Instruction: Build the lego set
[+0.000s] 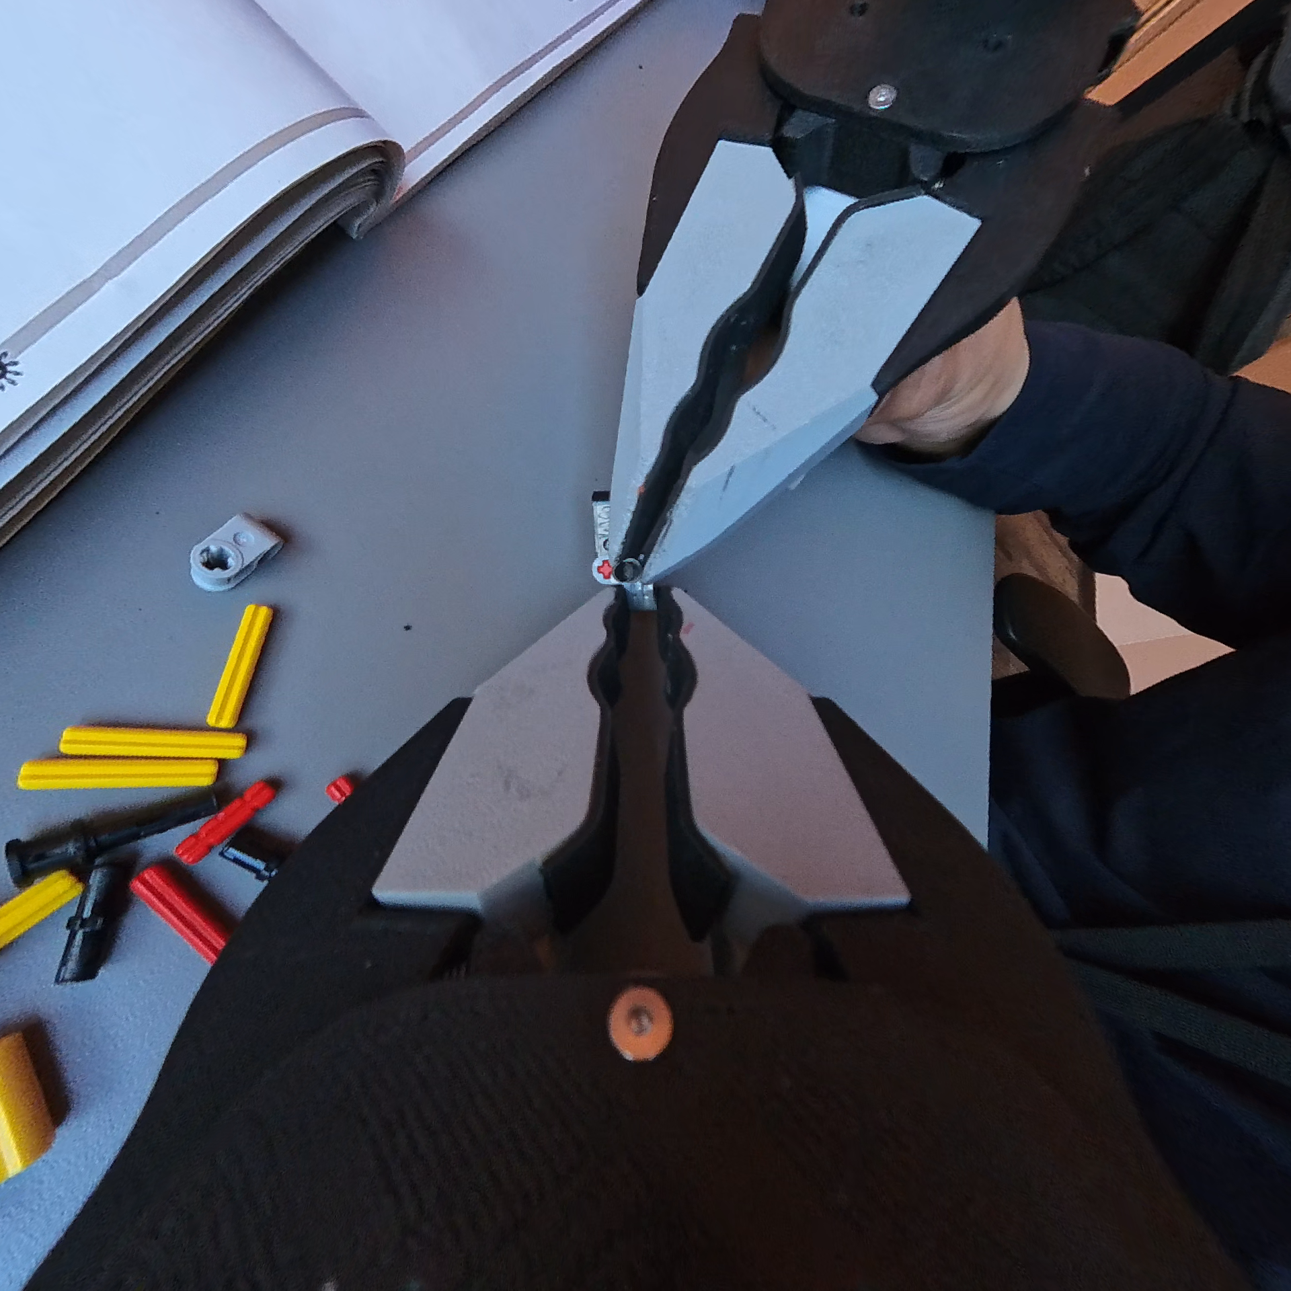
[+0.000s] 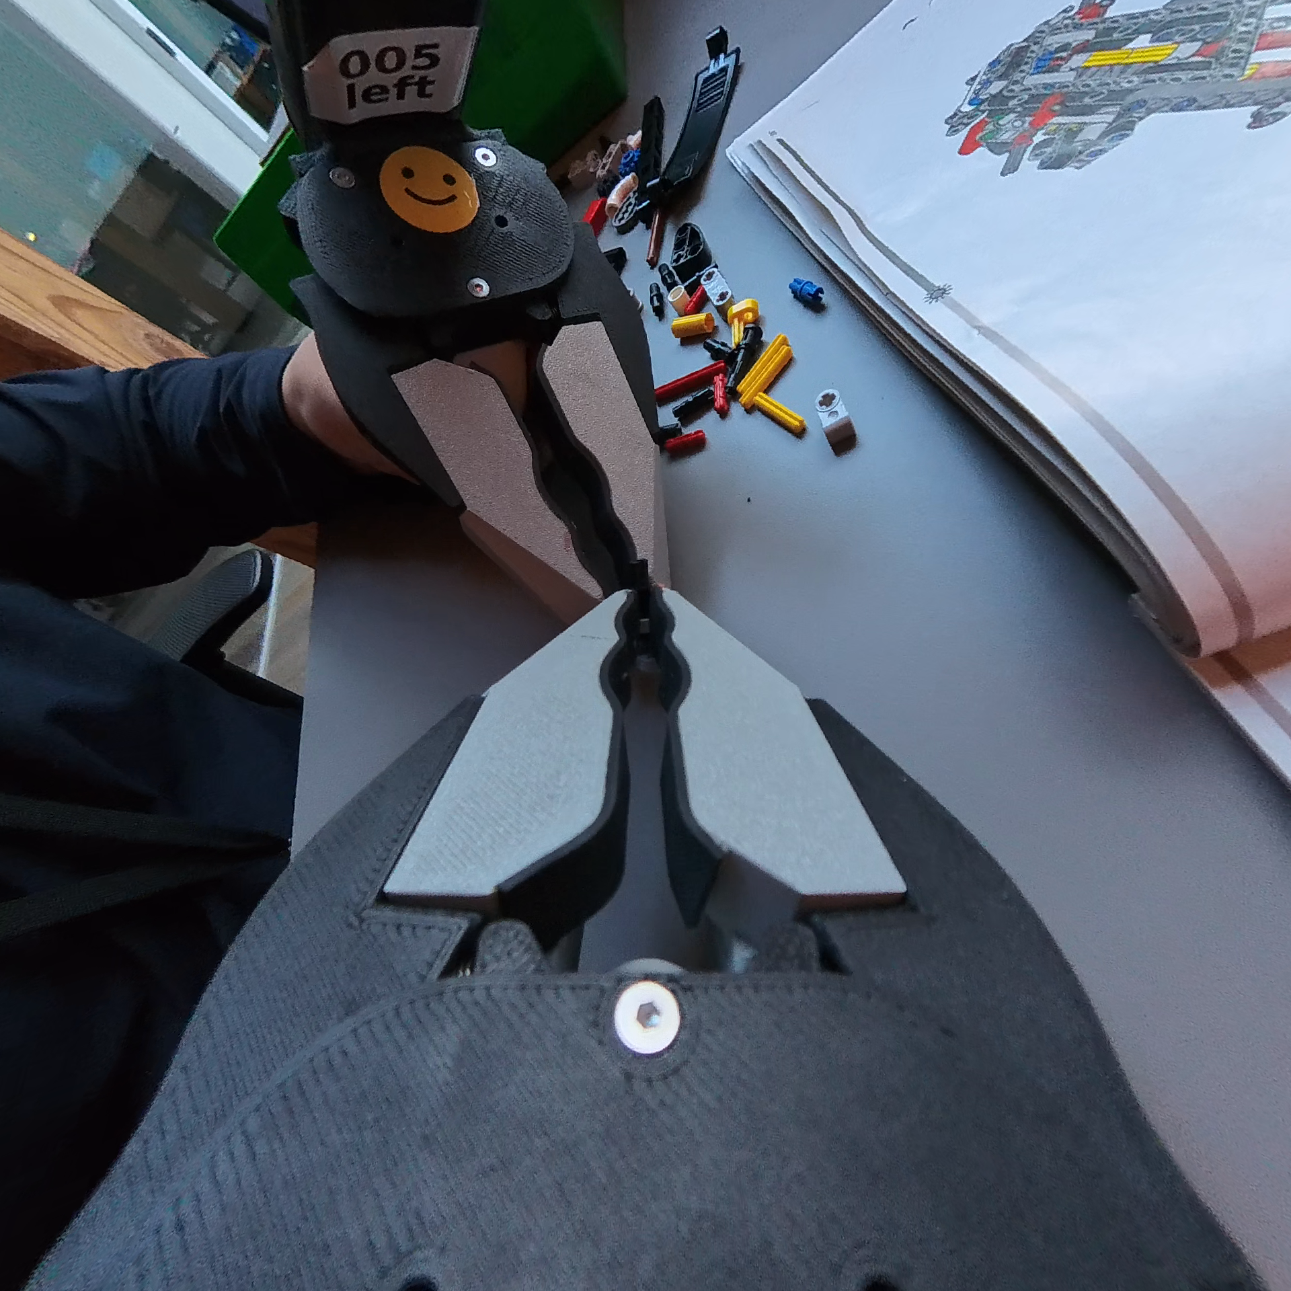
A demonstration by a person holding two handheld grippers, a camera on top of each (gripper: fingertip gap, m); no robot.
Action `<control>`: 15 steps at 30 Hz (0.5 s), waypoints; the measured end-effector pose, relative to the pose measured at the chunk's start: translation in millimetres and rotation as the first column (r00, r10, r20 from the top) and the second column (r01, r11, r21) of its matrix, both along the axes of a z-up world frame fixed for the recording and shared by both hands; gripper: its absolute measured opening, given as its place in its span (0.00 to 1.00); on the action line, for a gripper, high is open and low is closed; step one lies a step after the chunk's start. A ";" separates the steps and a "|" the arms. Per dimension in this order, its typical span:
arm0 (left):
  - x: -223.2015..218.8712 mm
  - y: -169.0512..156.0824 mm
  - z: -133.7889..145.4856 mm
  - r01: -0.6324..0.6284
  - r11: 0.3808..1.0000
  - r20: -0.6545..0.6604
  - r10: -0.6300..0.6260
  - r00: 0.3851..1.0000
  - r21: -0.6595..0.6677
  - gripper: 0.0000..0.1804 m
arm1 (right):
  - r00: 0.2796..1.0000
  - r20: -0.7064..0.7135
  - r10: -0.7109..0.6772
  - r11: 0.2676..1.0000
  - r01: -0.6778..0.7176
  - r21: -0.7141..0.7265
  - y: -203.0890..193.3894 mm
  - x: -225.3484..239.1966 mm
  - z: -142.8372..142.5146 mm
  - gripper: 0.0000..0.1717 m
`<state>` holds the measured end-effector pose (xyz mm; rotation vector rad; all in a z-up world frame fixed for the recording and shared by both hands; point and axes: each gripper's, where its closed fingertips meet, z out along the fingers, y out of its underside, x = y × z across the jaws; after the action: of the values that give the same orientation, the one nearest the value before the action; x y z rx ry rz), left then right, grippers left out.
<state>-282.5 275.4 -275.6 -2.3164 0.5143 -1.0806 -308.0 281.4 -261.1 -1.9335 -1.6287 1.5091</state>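
**A:** What are your fingers doing?

**B:** My left gripper (image 1: 643,604) is pinching a small grey piece (image 1: 644,599) at its tips. My right gripper (image 1: 632,569) comes in from one o'clock, pressed shut on a black pin (image 2: 638,576).

**A:** Where do the two meet?

**B:** Tip to tip, above the table (image 1: 419,419). The pin's end is right against the grey piece, just beside a red cross (image 1: 606,569) set in it. I cannot tell whether the pin has entered a hole.

**A:** And around you?

**B:** In the left view, yellow sticks (image 1: 154,742) lie with red and black bits at eight o'clock. A grey connector (image 1: 234,552) is at nine and an open booklet (image 1: 174,174) at eleven, all well apart from my fingers.
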 end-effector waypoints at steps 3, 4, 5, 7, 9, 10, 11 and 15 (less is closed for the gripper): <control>0.1 0.0 0.0 0.001 1.000 0.001 -0.001 1.000 0.000 0.04 | 1.000 -0.002 0.000 1.000 0.000 -0.009 -0.2 0.0 0.4 0.00; 0.0 0.0 0.0 0.000 1.000 0.000 0.000 1.000 0.001 0.04 | 1.000 -0.001 -0.001 1.000 0.001 -0.013 -0.2 -0.1 0.4 0.00; 0.0 0.1 -0.1 0.000 1.000 -0.001 0.000 1.000 0.002 0.04 | 1.000 0.000 -0.001 1.000 0.001 -0.018 -0.2 -0.1 0.4 0.00; 0.0 0.2 0.0 -0.001 1.000 -0.001 0.001 1.000 0.003 0.04 | 1.000 -0.001 -0.003 1.000 0.003 -0.027 -0.1 -0.2 0.6 0.00; 0.0 0.3 -0.3 -0.001 1.000 -0.003 0.001 1.000 0.004 0.04 | 1.000 0.000 -0.004 1.000 0.004 -0.030 -0.1 -0.2 0.6 0.00; -0.1 0.3 -0.4 -0.002 1.000 -0.005 0.002 1.000 0.005 0.04 | 1.000 0.000 -0.005 0.999 0.005 -0.032 -0.1 -0.4 0.5 0.00; 0.0 0.4 -0.5 -0.002 1.000 -0.005 0.002 1.000 0.004 0.04 | 1.000 0.001 -0.005 0.999 0.005 -0.035 -0.1 -0.4 0.4 0.00; 0.0 0.6 -0.2 -0.003 1.000 -0.002 0.003 1.000 0.004 0.04 | 1.000 0.000 -0.010 0.999 0.010 -0.045 0.1 -0.6 0.9 0.00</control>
<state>-282.5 276.0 -275.8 -2.3143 0.5134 -1.0742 -308.7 281.5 -260.2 -1.9607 -1.5963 1.5552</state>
